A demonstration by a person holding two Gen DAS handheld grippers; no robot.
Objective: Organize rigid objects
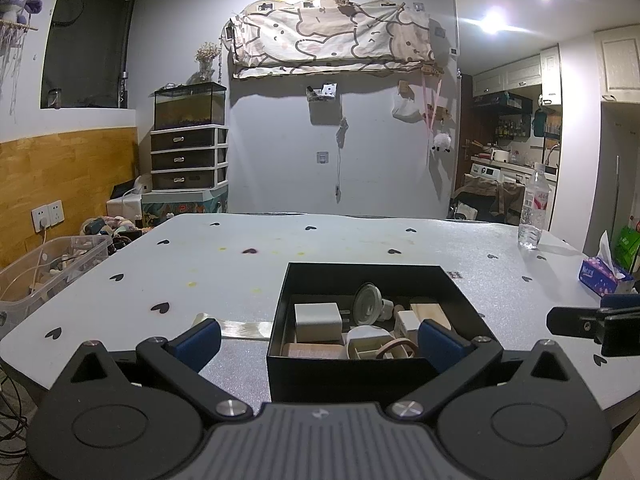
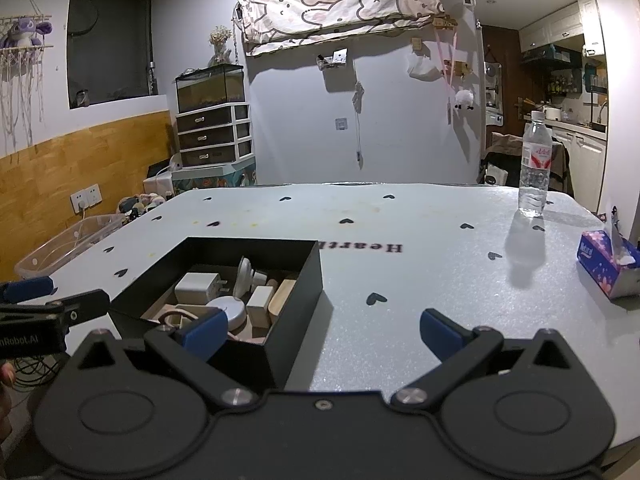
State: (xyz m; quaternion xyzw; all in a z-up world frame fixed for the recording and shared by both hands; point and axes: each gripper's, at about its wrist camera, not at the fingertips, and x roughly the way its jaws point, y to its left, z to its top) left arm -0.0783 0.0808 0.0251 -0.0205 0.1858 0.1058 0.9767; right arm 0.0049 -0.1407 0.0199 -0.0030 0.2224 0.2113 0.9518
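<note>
Black box [image 1: 352,364] on the near part of the grey, heart-printed table [image 1: 240,264], open side up, its walls roughly square to the near table edge. Contents lie loosely together: a white cube adapter [image 1: 318,322] at left with its prongs pointing right; a grey disc [image 1: 366,304] standing on edge, tilted, its face toward the near left; a wooden block [image 1: 430,314] at right with its long axis running near to far; a round white piece [image 1: 366,338] and a tan loop [image 1: 394,348] against the near wall. What lies beneath these is hard to make out.

Left gripper [image 1: 318,342]: jaws spread wide, holding nothing, poised at the near wall of the box; the left finger is over bare table, the right finger overlaps the box's near right corner, though contact cannot be judged.

Right gripper [image 2: 322,332]: jaws likewise spread wide and empty, just right of the box; its left finger overlaps the box's near right corner, its right finger is over bare table.

Water bottle [image 2: 534,168] upright at the far right; tissue box [image 2: 608,266] at the right edge.
</note>
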